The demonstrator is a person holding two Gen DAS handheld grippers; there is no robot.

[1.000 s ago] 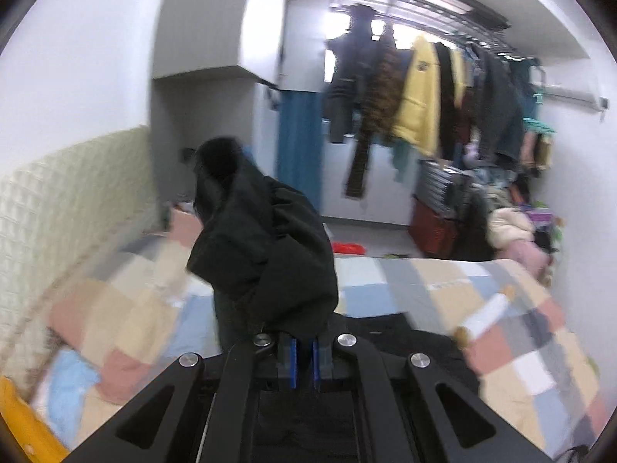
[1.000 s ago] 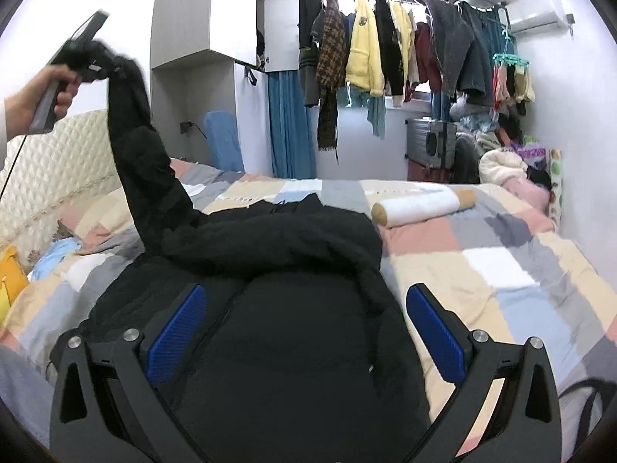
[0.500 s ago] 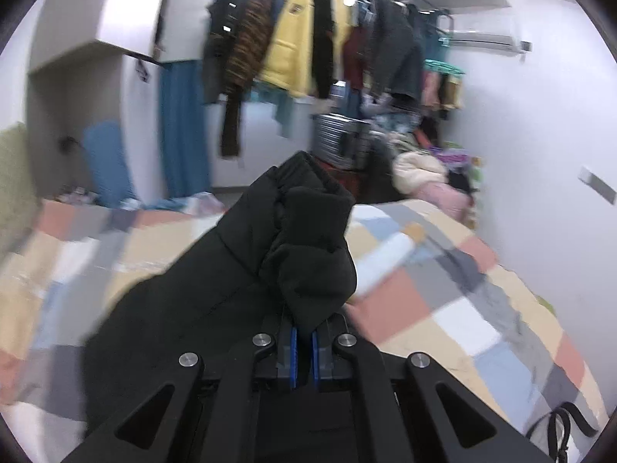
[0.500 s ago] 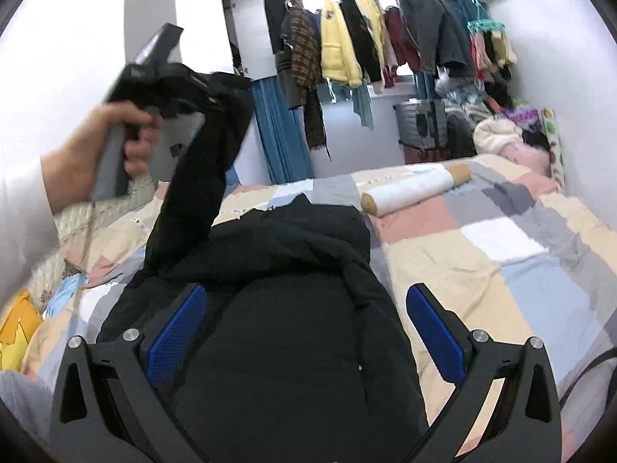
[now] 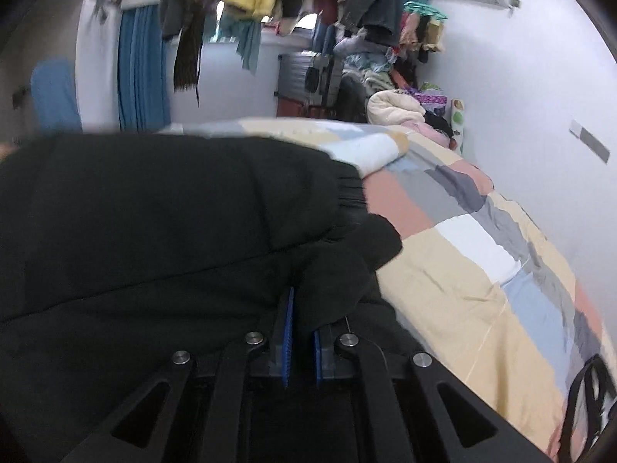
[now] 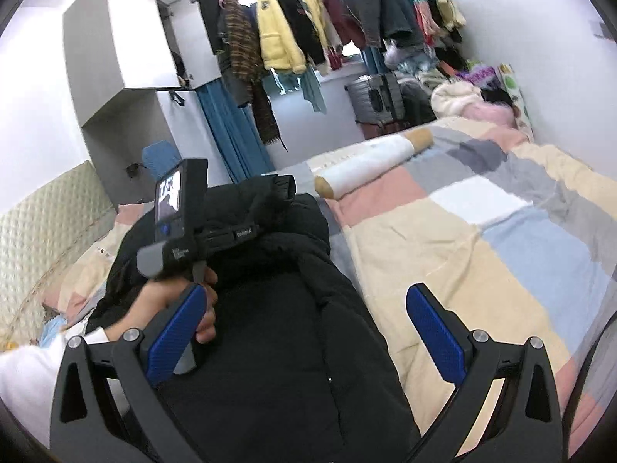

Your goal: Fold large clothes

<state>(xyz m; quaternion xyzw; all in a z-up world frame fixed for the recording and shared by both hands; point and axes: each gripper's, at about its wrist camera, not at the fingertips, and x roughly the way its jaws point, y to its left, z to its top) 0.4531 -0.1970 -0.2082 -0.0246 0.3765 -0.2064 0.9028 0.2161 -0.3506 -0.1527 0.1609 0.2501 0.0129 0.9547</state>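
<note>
A large black padded jacket (image 6: 277,320) lies on the patchwork bed quilt (image 6: 482,231). My left gripper (image 5: 301,332) is shut on the jacket's black sleeve cuff (image 5: 347,266) and holds the sleeve across the jacket's body (image 5: 135,239). The left gripper tool (image 6: 193,223) shows in the right wrist view, held by a hand low over the jacket. My right gripper (image 6: 304,332) is open and empty, hovering above the jacket's lower part.
A white roll with tan ends (image 6: 370,166) lies on the quilt beyond the jacket. A rack of hanging clothes (image 6: 308,27) and piles of laundry (image 6: 462,88) stand past the bed's far end. A padded headboard (image 6: 42,208) runs along the left.
My left gripper has swung the raised sleeve down and to the right, laying it across the jacket's body. My right gripper stays open above the jacket.
</note>
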